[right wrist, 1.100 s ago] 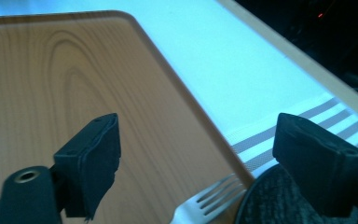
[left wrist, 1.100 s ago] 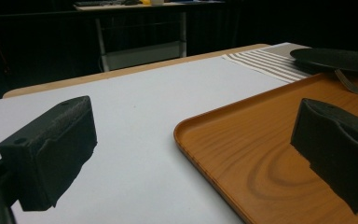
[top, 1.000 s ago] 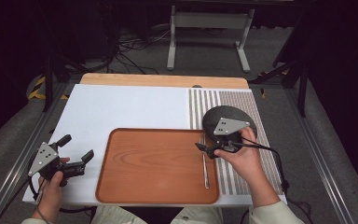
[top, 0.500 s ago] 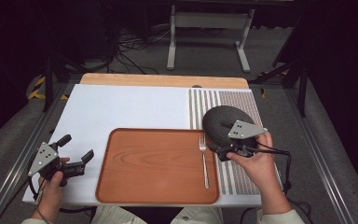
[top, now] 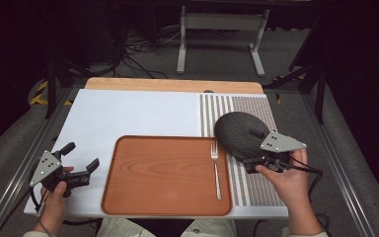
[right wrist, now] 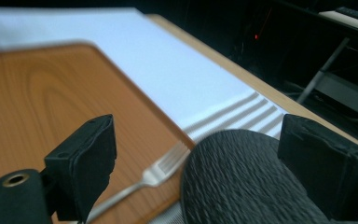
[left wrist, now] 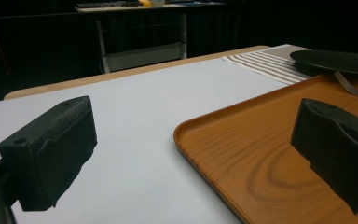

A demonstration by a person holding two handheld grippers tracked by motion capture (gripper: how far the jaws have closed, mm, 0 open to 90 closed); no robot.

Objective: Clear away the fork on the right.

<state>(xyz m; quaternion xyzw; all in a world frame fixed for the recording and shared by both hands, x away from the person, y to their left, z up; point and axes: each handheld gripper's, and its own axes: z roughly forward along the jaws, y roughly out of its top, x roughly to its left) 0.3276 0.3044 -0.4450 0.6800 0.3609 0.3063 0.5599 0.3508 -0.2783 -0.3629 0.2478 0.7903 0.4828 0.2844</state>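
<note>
A wooden tray (top: 163, 173) lies at the table's near middle. Along its right side rests a silver fork (top: 216, 170), tines away from me. A dark textured round plate (top: 239, 132) sits on the striped placemat (top: 259, 190), just right of the tray. My right gripper (top: 250, 161) is at the plate's near edge. In the right gripper view the right gripper (right wrist: 204, 163) is open, the plate (right wrist: 247, 182) is ahead between the jaws and the fork (right wrist: 161, 171) to its left. My left gripper (top: 82, 156) stands open left of the tray; the left gripper (left wrist: 193, 154) holds nothing.
A white mat (top: 143, 113) covers the table's left and middle, with the wooden table edge (top: 172, 85) behind it. A metal stand (top: 217, 29) and cables sit on the floor beyond. Metal rails run along both table sides.
The right gripper left the fork on the tray and moved right to the plate's near edge. The left gripper has stayed in place.
</note>
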